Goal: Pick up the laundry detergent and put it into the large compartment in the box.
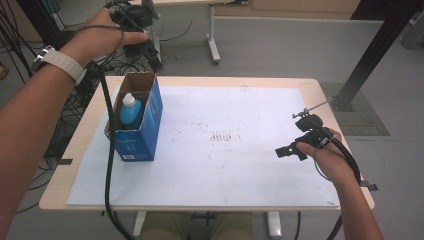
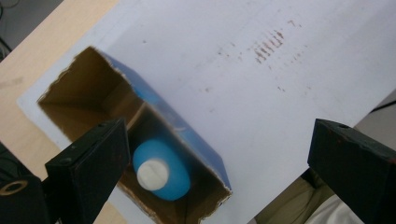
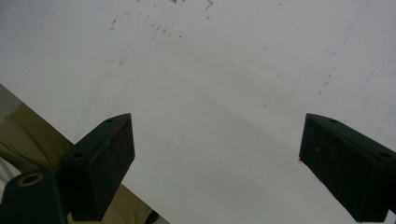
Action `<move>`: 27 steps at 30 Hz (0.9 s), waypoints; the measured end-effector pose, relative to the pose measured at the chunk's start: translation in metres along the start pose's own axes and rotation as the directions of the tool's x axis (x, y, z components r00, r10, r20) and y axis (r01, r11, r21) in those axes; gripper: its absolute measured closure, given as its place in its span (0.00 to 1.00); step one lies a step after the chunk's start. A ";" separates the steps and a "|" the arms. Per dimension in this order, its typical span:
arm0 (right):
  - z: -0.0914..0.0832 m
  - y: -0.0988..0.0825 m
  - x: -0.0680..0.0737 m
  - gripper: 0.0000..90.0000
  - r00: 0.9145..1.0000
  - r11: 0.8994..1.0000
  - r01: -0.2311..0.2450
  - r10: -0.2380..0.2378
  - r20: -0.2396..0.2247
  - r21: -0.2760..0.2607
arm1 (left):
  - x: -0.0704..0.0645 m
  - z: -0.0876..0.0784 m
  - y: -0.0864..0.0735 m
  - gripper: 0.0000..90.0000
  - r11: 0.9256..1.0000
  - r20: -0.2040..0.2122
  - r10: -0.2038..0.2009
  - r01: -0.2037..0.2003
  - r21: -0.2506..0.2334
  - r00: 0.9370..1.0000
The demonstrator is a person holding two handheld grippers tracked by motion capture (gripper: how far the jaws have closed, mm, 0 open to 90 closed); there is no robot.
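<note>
right gripper [image 1: 292,150]: lower right of the high view, low over the white paper sheet [image 1: 240,150], jaws spread wide, holding nothing | blue plastic bottle with white cap [image 1: 130,109]: left of centre, standing inside the open blue cardboard box [image 1: 142,135] | left gripper [image 1: 142,37]: upper left, raised above the box, jaws spread, empty

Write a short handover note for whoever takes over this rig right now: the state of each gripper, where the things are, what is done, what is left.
Left gripper: open, empty, held high above the blue box.
Right gripper: open, empty, low over the white sheet at the table's right side.
Blue bottle, white cap up, stands upright inside the open-topped box at the table's left.
Done: the bottle sits in the box.
Left: probably nothing with the bottle; the box top is open.
</note>
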State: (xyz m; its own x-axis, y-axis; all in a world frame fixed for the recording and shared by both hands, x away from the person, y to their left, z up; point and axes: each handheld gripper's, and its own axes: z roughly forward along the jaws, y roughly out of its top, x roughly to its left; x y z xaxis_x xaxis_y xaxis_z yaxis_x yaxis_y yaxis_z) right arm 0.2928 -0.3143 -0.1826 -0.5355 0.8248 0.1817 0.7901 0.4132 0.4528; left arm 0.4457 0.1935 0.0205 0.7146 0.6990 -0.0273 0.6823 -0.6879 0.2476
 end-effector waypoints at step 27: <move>-0.003 -0.004 -0.001 0.11 1.000 1.000 -0.012 0.012 0.001 -0.008 | -0.046 0.043 0.048 0.06 0.892 0.115 0.441 -0.449 0.051 0.890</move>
State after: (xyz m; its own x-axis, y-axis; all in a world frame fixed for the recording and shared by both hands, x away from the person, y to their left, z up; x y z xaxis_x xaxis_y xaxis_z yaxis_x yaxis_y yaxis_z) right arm 0.2896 -0.3176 -0.1820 -0.5257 0.8300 0.1867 0.7940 0.4000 0.4577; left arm 0.4524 0.1203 -0.0078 0.9548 0.2962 -0.0264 0.2959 -0.9374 0.1839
